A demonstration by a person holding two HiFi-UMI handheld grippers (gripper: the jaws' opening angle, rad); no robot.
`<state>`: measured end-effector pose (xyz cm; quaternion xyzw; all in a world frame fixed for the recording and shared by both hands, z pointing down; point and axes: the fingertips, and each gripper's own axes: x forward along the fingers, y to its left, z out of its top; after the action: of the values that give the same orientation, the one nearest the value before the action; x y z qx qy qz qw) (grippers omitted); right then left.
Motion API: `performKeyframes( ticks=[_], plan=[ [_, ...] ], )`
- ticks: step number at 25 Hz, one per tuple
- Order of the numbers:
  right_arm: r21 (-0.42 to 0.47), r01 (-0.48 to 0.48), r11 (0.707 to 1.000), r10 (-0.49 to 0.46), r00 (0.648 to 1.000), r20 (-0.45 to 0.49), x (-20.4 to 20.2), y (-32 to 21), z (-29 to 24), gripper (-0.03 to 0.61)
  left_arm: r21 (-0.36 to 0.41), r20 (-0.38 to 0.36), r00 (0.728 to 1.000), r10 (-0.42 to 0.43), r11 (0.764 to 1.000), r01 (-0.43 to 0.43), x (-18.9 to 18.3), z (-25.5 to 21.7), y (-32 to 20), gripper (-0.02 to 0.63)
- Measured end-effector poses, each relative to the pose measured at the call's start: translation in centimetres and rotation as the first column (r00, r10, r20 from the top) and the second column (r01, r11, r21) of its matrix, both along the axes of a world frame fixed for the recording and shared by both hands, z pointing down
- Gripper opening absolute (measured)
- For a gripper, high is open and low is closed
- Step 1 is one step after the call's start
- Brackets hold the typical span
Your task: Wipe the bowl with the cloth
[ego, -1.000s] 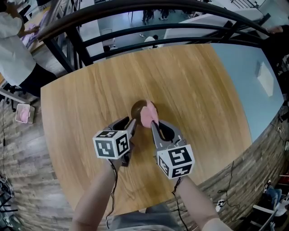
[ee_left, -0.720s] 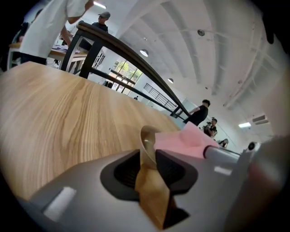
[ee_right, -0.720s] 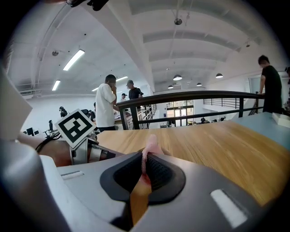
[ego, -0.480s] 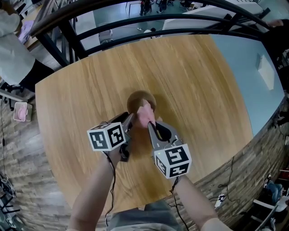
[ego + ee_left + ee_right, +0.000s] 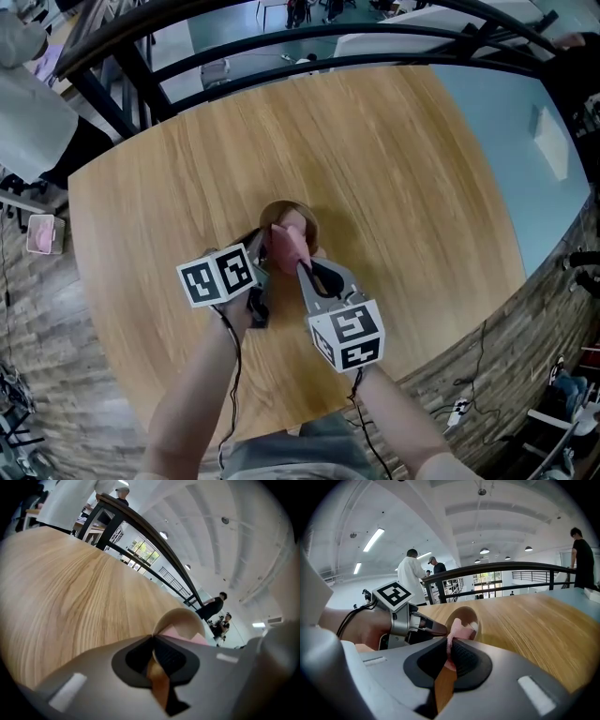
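A round, pale wooden table [image 5: 403,187] is taking up most of the space, with a dark curved railing [image 5: 511,565] running just beyond its far edge and grey wood-plank flooring [image 5: 47,319] spreading out around it. Overhead, a white ceiling [image 5: 440,522] is carrying long strip lights [image 5: 375,538] that are glowing, while several people [image 5: 412,573] are standing beyond the railing in the bright open hall.
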<state>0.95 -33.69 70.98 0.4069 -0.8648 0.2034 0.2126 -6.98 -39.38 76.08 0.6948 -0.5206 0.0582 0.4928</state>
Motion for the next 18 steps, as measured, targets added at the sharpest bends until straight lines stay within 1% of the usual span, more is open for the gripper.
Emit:
performKeyframes(
  ticks=[4,6,11,15,18],
  plan=[
    [-0.005,-0.001,1.0,0.001,1.0,-0.003,0.2,0.2,0.3,0.02,0.03,-0.01,1.0,0.014,0.999,-0.014,0.3,-0.4,-0.2,0.011],
    [-0.001,-0.007,1.0,0.007,1.0,-0.003,0.6,0.2,0.2,0.021,0.049,-0.001,1.0,0.023,0.999,-0.023,0.6,-0.8,-0.1,0.006],
    [0.022,-0.035,0.999,0.035,0.999,0.017,1.3,0.5,-1.1,0.02,0.118,0.104,0.991,0.088,0.988,-0.1,0.8,-2.8,0.9,0.005],
    [0.053,-0.051,0.997,0.049,0.998,0.031,1.4,0.7,-3.0,0.02,0.159,0.12,0.985,0.121,0.977,-0.14,0.7,-5.1,2.0,0.003],
    [0.101,-0.056,0.993,0.053,0.998,0.035,1.4,0.9,-5.7,0.02,0.206,0.175,0.974,0.142,0.963,-0.177,0.6,-7.9,3.0,0.003]
  ],
)
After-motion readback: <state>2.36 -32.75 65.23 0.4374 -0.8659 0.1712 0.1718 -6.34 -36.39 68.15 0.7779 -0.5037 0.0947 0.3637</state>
